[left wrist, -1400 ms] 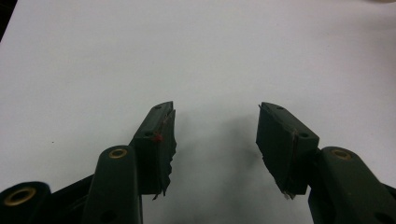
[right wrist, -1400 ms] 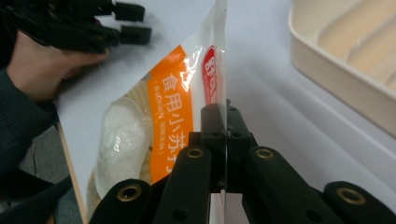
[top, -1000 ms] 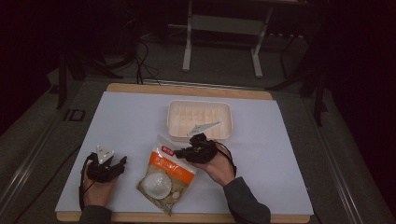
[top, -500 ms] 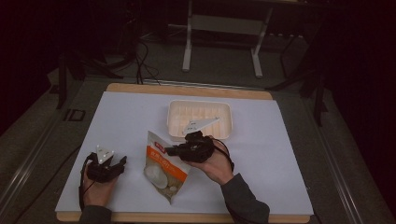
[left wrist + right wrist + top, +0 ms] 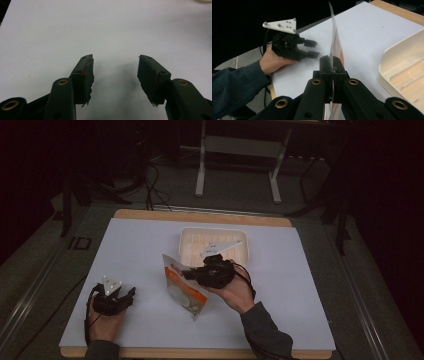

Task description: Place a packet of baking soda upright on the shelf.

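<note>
A: Fingers [image 5: 325, 65] of the right gripper [image 5: 187, 274] are clenched on the pouch [image 5: 182, 287], pinching its top edge, and the pouch hangs off them at a tilt, its low corner at or just above the desk [image 5: 135, 250]

B: And the left gripper [image 5: 131, 294]?

A: Released, nothing between its fingers [image 5: 83, 75]. It rests at about 8 o'clock on the desk, well apart from the pouch, the hand [image 5: 102, 322] under it

B: Where does the pouch sit against the tray [image 5: 240, 242]?

A: Near desk centre, with the tray just beyond it at 1 o'clock. From the right gripper view the pouch is edge-on [image 5: 334, 47], a thin sheet rising straight out of the grip, and the tray [image 5: 402, 72] lies off at 3 o'clock

B: What worries you?

A: The hold, I think. It is a narrow pinch on slick film, and the weight of the pouch hangs below it. A quick swing toward the tray could let the film slide out, and the pouch would drop flat on the desk

B: Anything else?

A: The trailing corner. Carried low, it may catch the tray rim and fold, or nudge the tray away. Lifting higher first looks safer to me
</note>
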